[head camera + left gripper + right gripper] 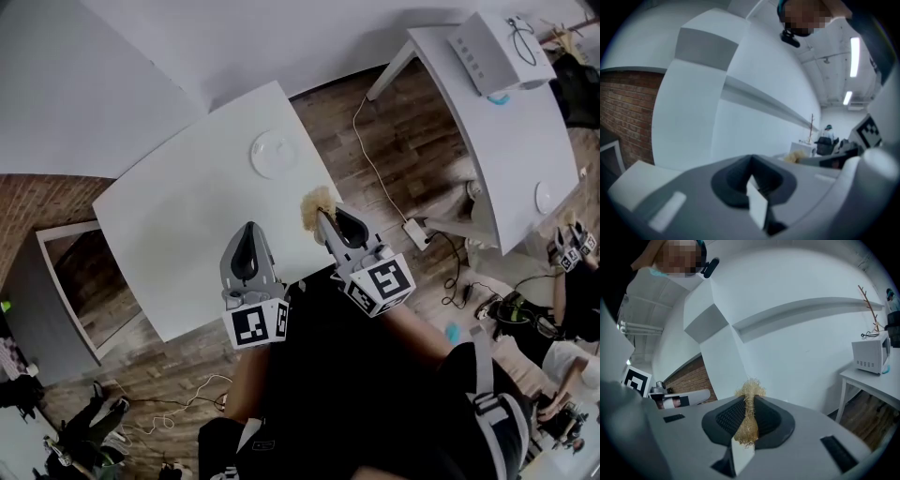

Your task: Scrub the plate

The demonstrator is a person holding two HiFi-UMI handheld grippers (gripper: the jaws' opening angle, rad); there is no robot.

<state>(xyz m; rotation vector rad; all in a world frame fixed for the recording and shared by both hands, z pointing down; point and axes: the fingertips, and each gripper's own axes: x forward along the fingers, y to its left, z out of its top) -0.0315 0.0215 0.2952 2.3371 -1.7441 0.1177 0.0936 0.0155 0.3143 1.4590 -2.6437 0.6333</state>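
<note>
A round white plate [273, 155] lies on the white table [178, 225], toward its far right side. My right gripper [323, 217] is shut on a tan fibrous scrubber [316, 207], held over the table's right edge, short of the plate. In the right gripper view the scrubber [748, 414] sticks out between the closed jaws of the right gripper [749, 399]. My left gripper [250, 230] hovers over the table's near edge, left of the right one. In its own view the left gripper [751, 163] is shut on nothing. Both grippers point toward the wall, and neither gripper view shows the plate.
A second white table [516, 131] stands to the right with a white microwave [489, 49] and a small white disc [544, 199] on it. Cables and a power strip [413, 232] lie on the wooden floor between the tables. A brick wall [686, 378] lies to the left.
</note>
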